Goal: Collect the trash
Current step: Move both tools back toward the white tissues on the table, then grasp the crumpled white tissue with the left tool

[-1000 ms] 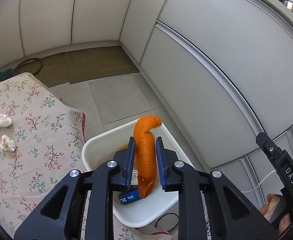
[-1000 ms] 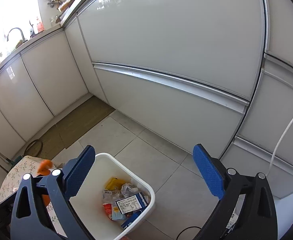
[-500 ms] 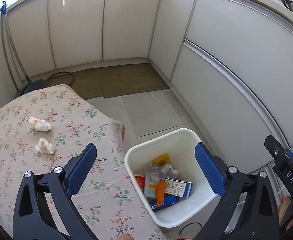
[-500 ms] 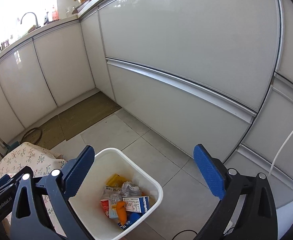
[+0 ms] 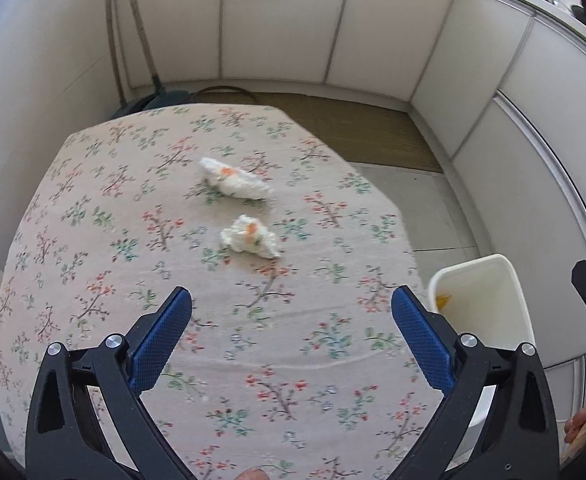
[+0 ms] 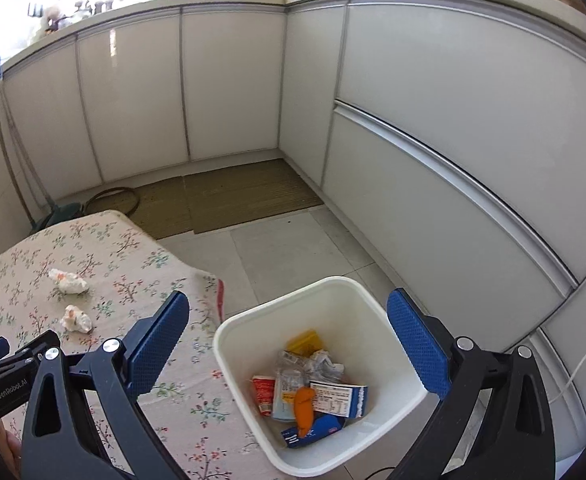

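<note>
Swung away from the white bin (image 5: 489,304), your left gripper (image 5: 291,322) now hangs spread apart over the floral tablecloth (image 5: 93,240), short of two crumpled tissues (image 5: 249,236). Your right gripper (image 6: 289,338), jaws apart, holds above that bin, where the orange peel (image 6: 305,410) lies.

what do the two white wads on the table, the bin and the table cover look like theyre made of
Near wad and far wad: likely tissue paper, soft, matte, crumpled, with orange stains.
Bin: looks like moulded plastic, with smooth, slightly glossy cream walls and rounded corners.
Table cover: seemingly woven cloth, matte, floral print, with faint wrinkles and a draped edge.
</note>
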Demonstrator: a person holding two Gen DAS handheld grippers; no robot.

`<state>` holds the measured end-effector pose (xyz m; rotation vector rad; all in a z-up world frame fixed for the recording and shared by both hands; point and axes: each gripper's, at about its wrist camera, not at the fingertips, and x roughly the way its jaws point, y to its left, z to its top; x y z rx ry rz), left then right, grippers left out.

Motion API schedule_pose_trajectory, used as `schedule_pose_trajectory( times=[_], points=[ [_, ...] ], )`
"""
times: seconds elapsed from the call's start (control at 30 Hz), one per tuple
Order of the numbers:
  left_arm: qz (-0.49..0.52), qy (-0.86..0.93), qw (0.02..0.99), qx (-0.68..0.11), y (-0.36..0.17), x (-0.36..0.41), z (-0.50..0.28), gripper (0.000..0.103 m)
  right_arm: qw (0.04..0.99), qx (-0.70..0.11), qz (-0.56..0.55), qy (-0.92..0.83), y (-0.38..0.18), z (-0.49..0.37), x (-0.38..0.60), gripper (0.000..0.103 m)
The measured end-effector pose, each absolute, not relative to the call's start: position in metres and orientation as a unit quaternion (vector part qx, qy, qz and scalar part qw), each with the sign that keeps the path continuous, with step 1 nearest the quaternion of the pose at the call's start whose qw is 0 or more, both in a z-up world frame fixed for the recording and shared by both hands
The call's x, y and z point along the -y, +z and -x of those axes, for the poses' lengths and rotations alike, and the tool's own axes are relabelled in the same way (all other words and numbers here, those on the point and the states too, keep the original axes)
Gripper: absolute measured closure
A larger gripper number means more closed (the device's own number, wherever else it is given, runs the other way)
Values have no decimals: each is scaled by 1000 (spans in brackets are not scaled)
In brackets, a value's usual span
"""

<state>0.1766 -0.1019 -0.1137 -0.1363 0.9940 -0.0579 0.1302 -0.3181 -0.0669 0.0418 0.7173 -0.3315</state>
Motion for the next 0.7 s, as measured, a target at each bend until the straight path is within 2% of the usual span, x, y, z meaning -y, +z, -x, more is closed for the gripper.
schedule_pose_trajectory(
  times=[0.23,0.47,0.53,0.7],
  points=[
    [132,30,855,-501,-145,18,-197,7,915,-389,24,-103,-92,-158,246,7],
    [217,22,836,-503,-163,-8,-260,8,904,-420,49,-63,-110,-169,215,7],
    [242,11,830,-502,-169,-3,-282,13,900,-428,51,-59,-115,-174,215,7],
    [251,-1,812,-527,-191,23,-325,37,895,-442,38,-55,-127,-185,225,7]
  ],
)
